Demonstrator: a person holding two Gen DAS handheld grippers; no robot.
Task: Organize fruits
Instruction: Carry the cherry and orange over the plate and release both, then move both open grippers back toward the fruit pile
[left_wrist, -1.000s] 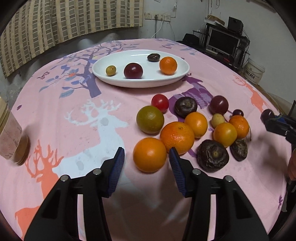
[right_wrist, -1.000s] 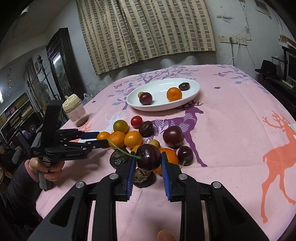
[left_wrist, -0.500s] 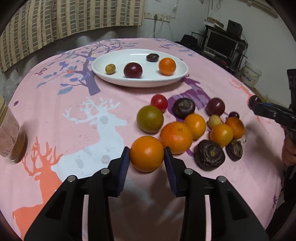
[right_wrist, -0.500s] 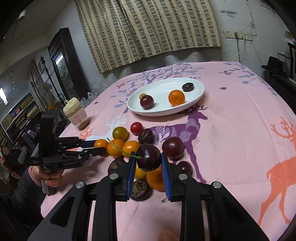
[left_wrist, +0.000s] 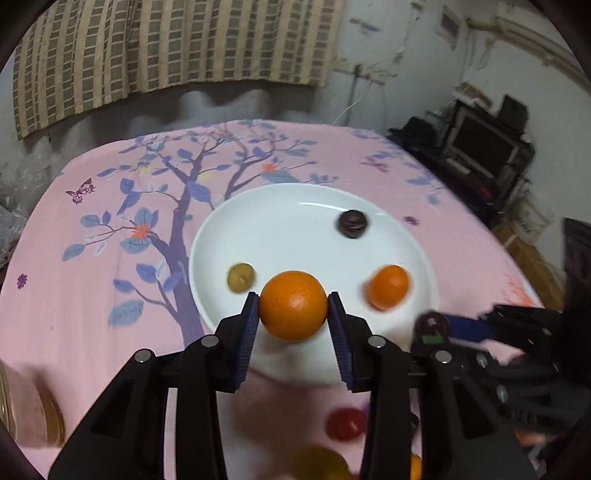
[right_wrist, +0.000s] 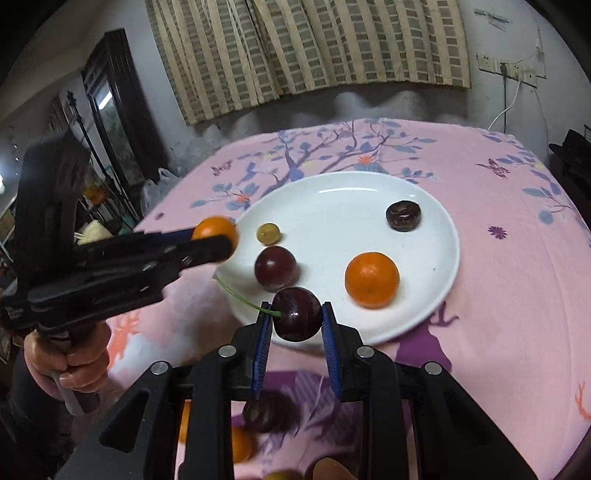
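Clamped in separate jaws above the white oval plate's six-o'clock rim, round orange and dark plum could be released early and roll off.

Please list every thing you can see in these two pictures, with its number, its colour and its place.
plate: 1, white, on the tablecloth
tablecloth: 1, pink with tree and deer print, covers the table
orange on plate: 1, orange
plum on plate: 1, dark red
small yellow-green fruit: 1, on plate
dark wrinkled fruit: 1, on plate
held orange: 1, in left gripper
held plum: 1, dark, green stem, in right gripper
hand: 1, on left gripper's handle
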